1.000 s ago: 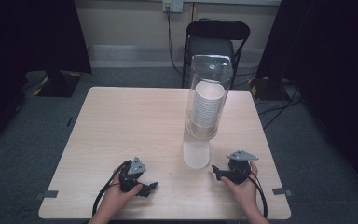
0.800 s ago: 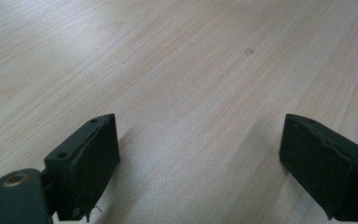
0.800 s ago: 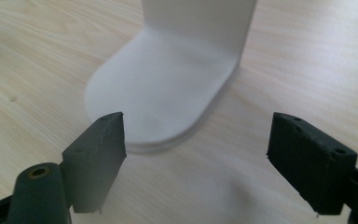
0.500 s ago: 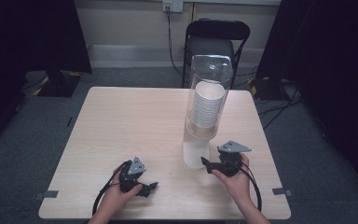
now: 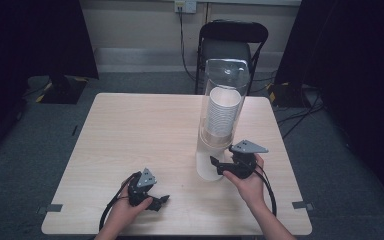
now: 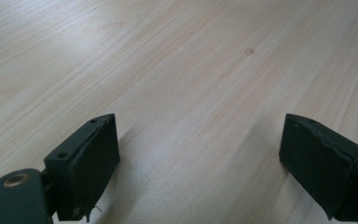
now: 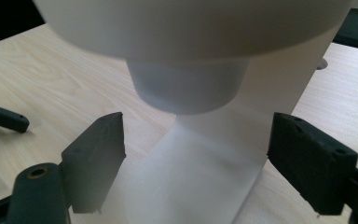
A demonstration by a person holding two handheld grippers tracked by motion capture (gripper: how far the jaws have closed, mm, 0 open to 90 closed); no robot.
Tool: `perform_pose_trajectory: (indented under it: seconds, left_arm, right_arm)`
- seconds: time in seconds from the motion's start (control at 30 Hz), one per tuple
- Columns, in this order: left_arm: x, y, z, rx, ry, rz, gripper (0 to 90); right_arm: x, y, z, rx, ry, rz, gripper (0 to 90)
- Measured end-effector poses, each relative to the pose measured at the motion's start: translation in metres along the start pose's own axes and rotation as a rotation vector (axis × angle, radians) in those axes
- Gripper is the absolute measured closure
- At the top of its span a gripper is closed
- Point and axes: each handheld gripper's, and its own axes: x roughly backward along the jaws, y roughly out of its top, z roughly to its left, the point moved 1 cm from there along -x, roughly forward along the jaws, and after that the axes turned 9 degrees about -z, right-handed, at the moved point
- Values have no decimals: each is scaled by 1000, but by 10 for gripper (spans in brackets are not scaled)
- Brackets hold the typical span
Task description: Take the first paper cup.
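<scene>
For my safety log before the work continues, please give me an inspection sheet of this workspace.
Surface: light wooden table, bare wood, one small dark speck.
Job's things: upright clear cup dispenser holding stacked white cups; bottom cup pokes out below.
Clutter: nothing seen.
Grippers: right hand-held gripper open, jaws near the dispenser's base, not touching; left hand-held gripper open, low over the table.
Cables: one trailing from each gripper; wall cable behind.
Surroundings: black chair, dark curtains, grey floor.

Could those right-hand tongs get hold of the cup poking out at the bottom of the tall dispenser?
Probably yes. The right tongs are open beside the dispenser, and the bottom cup hangs just above their black jaws with nothing in between.
</scene>
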Motion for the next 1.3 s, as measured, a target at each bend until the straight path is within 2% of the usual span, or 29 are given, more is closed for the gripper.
perform_pose_trajectory:
  seconds: [0.13, 0.43, 0.53, 0.6, 0.63, 0.7, 0.77, 0.9, 1.0, 1.07, 1.3]
  left_arm:
    - [0, 0, 0, -1, 0, 0, 115]
    - [0, 0, 0, -1, 0, -1, 115]
    - [0, 0, 0, -1, 0, 0, 115]
    - [0, 0, 0, 0, 0, -1, 115]
    - [0, 0, 0, 2, 0, -2, 115]
    - [0, 0, 0, -1, -2, 1, 115]
    - [0, 0, 0, 3, -1, -1, 115]
    - [0, 0, 0, 0, 0, -1, 115]
    - [0, 0, 0, 0, 0, -1, 115]
    - [0, 0, 0, 0, 0, -1, 115]
    - [0, 0, 0, 0, 0, -1, 114]
  right_arm:
    - [-3, 4, 0, -3, -8, -19, 179]
    - [-12, 13, 6, -3, 7, -75, 184]
    - [-15, 13, 8, -12, 9, -83, 204]
    - [-17, 12, 8, -14, 2, -98, 232]
    - [-18, 12, 9, -26, 3, -123, 266]
    - [-19, 12, 9, -26, -5, -127, 275]
    - [-19, 12, 7, -12, -20, -143, 342]
    - [-19, 7, 6, 6, 0, -164, 356]
    - [-19, 2, 7, 25, -13, -194, 361]
    - [-19, 0, 8, 41, -20, -197, 364]
    - [-19, -1, 7, 37, -13, -183, 369]
